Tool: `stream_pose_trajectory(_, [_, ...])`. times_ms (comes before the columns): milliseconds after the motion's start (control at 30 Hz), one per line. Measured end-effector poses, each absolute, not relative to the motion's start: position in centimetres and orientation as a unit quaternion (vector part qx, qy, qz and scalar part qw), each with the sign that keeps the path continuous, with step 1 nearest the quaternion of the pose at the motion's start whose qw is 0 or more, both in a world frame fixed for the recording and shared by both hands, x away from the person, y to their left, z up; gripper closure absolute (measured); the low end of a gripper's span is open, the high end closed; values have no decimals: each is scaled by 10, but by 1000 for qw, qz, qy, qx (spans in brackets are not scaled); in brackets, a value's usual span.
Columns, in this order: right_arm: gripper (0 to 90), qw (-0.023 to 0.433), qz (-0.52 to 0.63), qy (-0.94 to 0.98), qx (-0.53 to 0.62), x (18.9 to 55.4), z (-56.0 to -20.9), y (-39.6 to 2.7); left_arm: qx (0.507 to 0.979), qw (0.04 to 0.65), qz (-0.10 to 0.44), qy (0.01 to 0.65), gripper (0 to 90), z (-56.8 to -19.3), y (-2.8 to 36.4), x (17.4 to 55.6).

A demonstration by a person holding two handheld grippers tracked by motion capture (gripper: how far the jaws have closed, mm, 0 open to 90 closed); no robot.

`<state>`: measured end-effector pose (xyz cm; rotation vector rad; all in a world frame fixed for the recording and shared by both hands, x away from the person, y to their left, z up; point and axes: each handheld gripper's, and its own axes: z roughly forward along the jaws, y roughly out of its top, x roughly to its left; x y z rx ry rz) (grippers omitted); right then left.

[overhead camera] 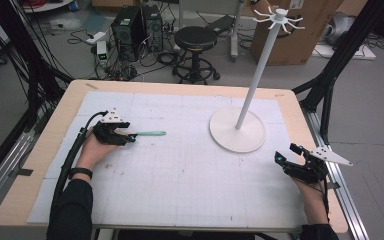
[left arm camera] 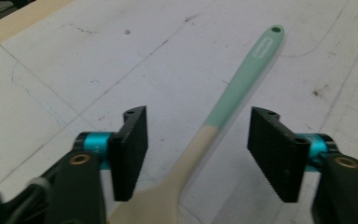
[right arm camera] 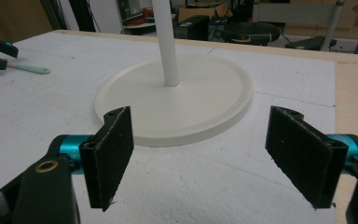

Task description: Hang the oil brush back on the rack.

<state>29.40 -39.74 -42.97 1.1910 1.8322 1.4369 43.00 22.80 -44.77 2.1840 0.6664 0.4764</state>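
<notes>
A spatula (left arm camera: 223,112) with a mint-green handle and a cream blade lies flat on the white mat; the high view shows its handle (overhead camera: 150,133) pointing right. My left gripper (left arm camera: 198,154) stands open over the spatula's cream neck, one jaw on each side, neither touching it. In the high view this left gripper (overhead camera: 125,137) sits at the mat's left. My right gripper (right arm camera: 209,158) is open and empty, low over the mat in front of the white stand's round base (right arm camera: 205,100). The high view places the right gripper (overhead camera: 285,159) near the table's right edge.
The white stand has a tall pole (overhead camera: 255,75) topped with radiating hooks (overhead camera: 279,19), and its base (overhead camera: 237,130) is right of centre. The wooden table rim (overhead camera: 40,145) frames the mat. Behind the table are a black stool (overhead camera: 195,40), computers and cables.
</notes>
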Motion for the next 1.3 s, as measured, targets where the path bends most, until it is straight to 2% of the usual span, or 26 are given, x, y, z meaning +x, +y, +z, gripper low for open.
stream_pose_trajectory(33, [226,260,530,676,440,293,-429,-397,860,398,183,263,538,-448,229,430])
stream_pose_trajectory(67, [226,260,530,676,440,293,-429,-397,859,400,180,264,538,-449,229,431])
stream_pose_trajectory(100, [226,261,530,677,439,293,-429,-398,858,406,171,265,601,-449,230,431])
stream_pose_trajectory(133, [226,261,530,677,439,293,-429,-398,859,409,165,260,601,-450,230,430])
stream_pose_trajectory(167, [226,260,530,678,439,293,-430,-398,861,408,164,256,670,-449,230,430])
stream_pose_trajectory(200, [226,260,530,678,439,293,-430,-398,862,409,160,255,670,-449,230,430])
stream_pose_trajectory(267, [226,260,530,677,440,294,-430,-398,863,408,159,250,757,-449,228,428])
stream_pose_trajectory(533, [226,261,530,677,439,293,-430,-399,872,392,171,237,788,-445,222,424])
stream_pose_trajectory(633, [227,260,530,677,440,293,-430,-398,872,392,173,236,769,-446,223,425])
stream_pose_trajectory(700, [227,261,528,679,439,293,-430,-398,868,399,170,242,719,-448,225,426])
stream_pose_trajectory(800, [229,261,528,679,439,294,-430,-398,869,401,164,239,785,-448,225,425])
stream_pose_trajectory(1300, [229,259,533,677,437,293,-429,-399,864,412,134,258,792,-448,227,424])
